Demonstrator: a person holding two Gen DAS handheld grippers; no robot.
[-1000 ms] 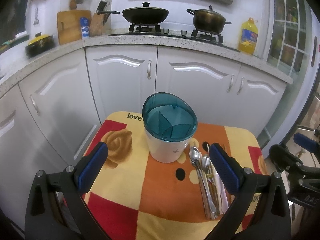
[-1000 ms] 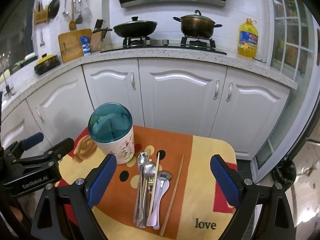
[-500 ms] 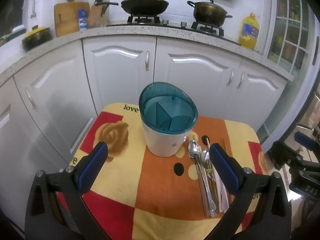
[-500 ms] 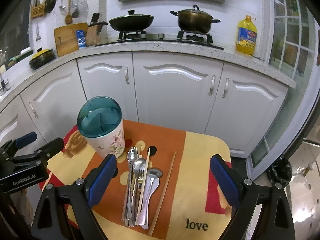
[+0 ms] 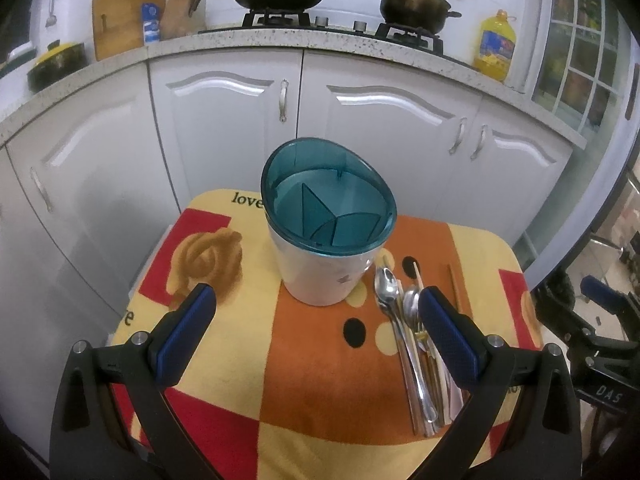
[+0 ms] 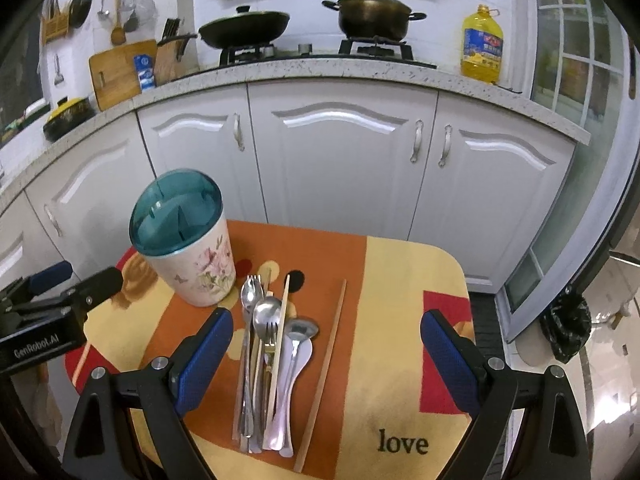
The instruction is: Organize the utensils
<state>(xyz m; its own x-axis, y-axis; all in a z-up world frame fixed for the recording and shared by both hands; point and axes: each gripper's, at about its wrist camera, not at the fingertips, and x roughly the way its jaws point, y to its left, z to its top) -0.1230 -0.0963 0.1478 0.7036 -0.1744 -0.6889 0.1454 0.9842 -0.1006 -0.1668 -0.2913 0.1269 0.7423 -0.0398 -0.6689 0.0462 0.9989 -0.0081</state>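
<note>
Both grippers – left gripper (image 5: 316,312), right gripper (image 6: 326,330) – hover with jaws spread wide, holding nothing. Steel spoons and forks (image 6: 260,344) lie bundled on the orange-and-yellow patterned cloth (image 6: 404,280), beside the white floral holder with teal divided lid (image 6: 188,240); one wooden chopstick (image 6: 322,372) lies slightly apart.

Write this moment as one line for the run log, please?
left gripper: open, empty, before holder | right gripper: open, empty, above utensil pile | stray chopstick: beside pile | holder: empty
</note>
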